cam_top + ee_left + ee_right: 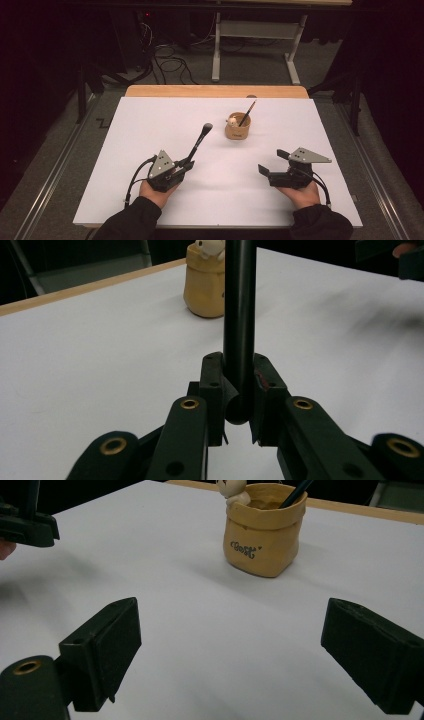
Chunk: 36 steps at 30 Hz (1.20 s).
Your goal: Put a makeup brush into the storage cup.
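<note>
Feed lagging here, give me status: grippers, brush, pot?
Left gripper shut on brush. Right gripper open, empty. Pot upright, pencil inside. Path clear.

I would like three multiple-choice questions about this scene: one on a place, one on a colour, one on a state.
1. Where is the holder?
A. beyond the grippers
B. on the floor
C. in the right gripper

2. What colour is the holder?
A. blue
B. tan
C. green

3. How does the left gripper stand?
A. open, holding nothing
B. shut on the brush
C. shut on the holder

Answers: 1 A, it stands farther up the white sheet; 2 B, plain in the right gripper view; 3 B, the jaws clamp the black handle.
</note>
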### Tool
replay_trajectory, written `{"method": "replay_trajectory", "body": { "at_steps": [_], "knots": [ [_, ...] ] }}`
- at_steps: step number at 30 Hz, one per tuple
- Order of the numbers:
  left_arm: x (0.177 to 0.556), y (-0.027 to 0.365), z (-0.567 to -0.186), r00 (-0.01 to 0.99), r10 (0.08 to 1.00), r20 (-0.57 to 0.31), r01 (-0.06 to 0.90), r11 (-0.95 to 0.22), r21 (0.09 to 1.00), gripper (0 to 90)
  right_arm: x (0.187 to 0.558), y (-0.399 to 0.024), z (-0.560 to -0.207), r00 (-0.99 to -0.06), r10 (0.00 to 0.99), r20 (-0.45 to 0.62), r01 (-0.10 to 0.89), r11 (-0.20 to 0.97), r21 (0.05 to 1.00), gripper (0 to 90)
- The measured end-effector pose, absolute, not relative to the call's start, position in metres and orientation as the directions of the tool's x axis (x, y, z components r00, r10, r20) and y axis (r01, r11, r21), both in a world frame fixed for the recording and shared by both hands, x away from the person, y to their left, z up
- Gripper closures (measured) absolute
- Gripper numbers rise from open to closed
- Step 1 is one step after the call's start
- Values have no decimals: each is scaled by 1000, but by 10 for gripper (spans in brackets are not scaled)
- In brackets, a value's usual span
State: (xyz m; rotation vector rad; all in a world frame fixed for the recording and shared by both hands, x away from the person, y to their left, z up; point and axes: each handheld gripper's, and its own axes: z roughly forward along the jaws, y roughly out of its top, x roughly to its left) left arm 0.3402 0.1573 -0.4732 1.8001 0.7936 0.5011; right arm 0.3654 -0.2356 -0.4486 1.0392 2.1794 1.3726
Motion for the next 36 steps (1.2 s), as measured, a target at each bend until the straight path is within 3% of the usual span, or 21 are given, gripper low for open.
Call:
{"method": "replay_trajectory", "body": {
  "at_steps": [20,36],
  "knots": [
    [360,132,-445,712,702,-22,226,-200,953,790,365,-238,-448,-665,742,86,387,244,889,105],
    [357,103,-461,748,661,-69,231,-161,959,790,364,-236,-448,-672,735,86,378,242,894,117]
  ]
}}
